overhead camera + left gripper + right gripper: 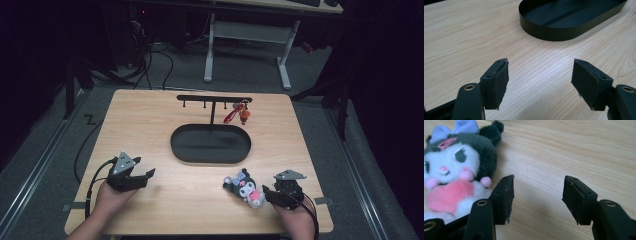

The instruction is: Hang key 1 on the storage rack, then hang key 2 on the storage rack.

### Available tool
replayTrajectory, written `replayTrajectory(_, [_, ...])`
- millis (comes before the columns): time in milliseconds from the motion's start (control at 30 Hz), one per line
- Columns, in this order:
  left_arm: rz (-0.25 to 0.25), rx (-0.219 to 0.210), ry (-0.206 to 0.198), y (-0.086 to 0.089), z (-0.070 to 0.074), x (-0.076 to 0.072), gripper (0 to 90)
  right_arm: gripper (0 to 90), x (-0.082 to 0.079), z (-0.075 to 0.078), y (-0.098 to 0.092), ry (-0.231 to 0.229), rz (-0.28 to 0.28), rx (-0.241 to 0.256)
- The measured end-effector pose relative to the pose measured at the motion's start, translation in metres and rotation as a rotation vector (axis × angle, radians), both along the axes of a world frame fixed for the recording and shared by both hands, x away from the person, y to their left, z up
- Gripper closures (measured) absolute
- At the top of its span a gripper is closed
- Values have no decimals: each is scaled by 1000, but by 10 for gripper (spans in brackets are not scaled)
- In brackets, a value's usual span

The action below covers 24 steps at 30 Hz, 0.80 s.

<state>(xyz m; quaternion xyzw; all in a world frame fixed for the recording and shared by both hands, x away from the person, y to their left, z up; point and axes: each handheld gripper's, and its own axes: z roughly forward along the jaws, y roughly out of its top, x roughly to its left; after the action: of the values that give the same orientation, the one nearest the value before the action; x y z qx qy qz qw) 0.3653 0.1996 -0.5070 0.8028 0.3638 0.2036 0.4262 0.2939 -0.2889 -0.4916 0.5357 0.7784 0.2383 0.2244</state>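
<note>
- Bare wood lies between left gripper (145, 176) and plush toy (245, 186), lower centre of high view: open passage.
- Black oval tray (176, 145) blocks frame centre; hook stand (215, 98) with hanging red charm (239, 113) rises behind it.
- Plush sits just beside right gripper (537, 195), lower right; jaws apart over bare wood.

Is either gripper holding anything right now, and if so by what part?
Nothing is held. The left gripper is open over bare table. The right gripper is open too, with the plush toy lying just beside it, outside the jaws.
</note>
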Motion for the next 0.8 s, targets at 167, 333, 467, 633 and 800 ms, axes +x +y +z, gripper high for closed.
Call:
replayTrajectory(167, [-2, 20, 12, -1, -4, 1, 302, 416, 6, 5, -3, 32, -6, -25])
replayTrajectory(333, [-30, 34, -11, -7, -1, -1, 302, 416, 9, 14, -4, 65, -39, -68])
replayTrajectory(467, [-37, 19, -20, -11, 0, -1, 302, 368, 11, 19, -4, 102, -23, -73])
replayTrajectory(633, [-46, 17, -6, -14, -4, 2, 301, 358, 17, 20, -6, 138, -10, -83])
replayTrajectory(800, [-77, 36, -9, -23, -3, 1, 293, 362, 20, 17, -6, 180, -5, -102])
